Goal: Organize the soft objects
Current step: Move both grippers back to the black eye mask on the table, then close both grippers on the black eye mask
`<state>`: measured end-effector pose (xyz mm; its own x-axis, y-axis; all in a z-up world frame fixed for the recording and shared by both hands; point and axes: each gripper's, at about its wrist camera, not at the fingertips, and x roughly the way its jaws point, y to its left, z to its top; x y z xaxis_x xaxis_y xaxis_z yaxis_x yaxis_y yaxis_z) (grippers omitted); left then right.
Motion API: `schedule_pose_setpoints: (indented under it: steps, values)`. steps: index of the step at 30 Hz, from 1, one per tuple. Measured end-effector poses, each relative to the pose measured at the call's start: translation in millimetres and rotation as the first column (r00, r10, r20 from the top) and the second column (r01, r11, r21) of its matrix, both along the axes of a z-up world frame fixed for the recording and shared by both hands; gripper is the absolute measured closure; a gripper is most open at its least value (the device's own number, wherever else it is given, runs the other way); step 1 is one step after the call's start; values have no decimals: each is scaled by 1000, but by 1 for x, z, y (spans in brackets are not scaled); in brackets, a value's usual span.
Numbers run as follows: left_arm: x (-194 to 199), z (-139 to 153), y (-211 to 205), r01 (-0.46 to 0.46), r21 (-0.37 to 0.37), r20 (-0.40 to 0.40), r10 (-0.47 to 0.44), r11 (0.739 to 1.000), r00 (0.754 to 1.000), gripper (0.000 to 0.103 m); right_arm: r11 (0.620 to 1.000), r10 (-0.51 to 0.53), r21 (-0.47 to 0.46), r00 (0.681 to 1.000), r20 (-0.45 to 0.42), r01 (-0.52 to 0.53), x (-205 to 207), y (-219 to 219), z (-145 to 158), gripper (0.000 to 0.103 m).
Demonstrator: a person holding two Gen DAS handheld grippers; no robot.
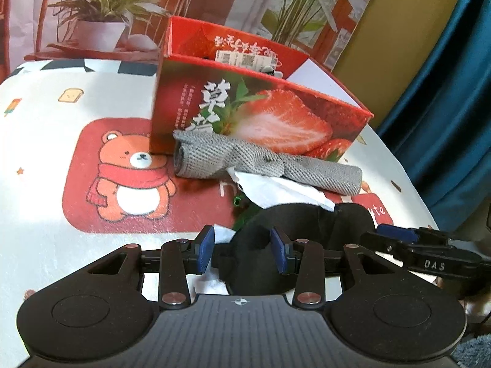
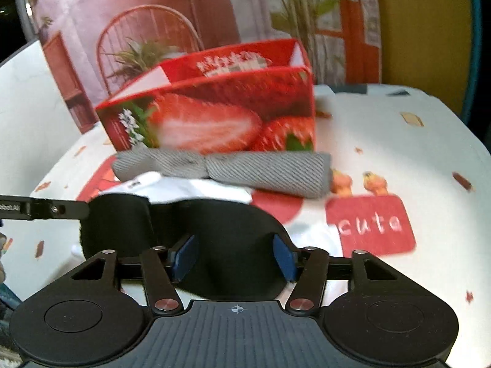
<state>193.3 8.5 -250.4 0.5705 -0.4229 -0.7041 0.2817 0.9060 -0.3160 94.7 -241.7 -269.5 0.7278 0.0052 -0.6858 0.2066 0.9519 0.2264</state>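
Note:
A black eye mask lies on the tablecloth, also in the right wrist view. My left gripper is open, its blue pads on either side of one end of the mask. My right gripper is open around the other end. A rolled grey cloth lies against the red strawberry box; the cloth and box also show in the right wrist view. A white cloth lies between the mask and the grey roll. The right gripper's fingers show in the left wrist view.
The open box holds something with a label. The round table has a cartoon bear cloth and a "cute" patch. A printed backdrop with plants stands behind; a blue curtain hangs at the right.

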Motion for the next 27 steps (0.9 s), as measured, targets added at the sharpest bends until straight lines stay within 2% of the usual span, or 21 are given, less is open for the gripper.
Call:
schedule_pose_setpoints:
  steps: [3, 5, 9, 21, 27]
  values:
    - [-2, -2, -1, 3, 2, -9, -3, 1000, 1000, 61, 1000, -16, -6, 1000, 0, 16, 0, -1, 0, 45]
    - [-1, -3, -1, 0, -1, -13, 0, 1000, 1000, 60, 1000, -22, -18, 1000, -4, 22, 2, -2, -1, 39]
    - [-1, -6, -1, -2, -11, -27, 2, 1000, 1000, 59, 999, -49, -7, 999, -21, 49, 2, -6, -6, 38]
    - [2, -16, -2, -2, -27, -63, 0, 1000, 998, 58, 999, -42, 21, 998, -41, 43, 6, -7, -16, 38]
    - [3, -23, -7, 25, -30, -88, -28, 999, 996, 53, 999, -28, 31, 998, -48, 30, 8, -4, -19, 36]
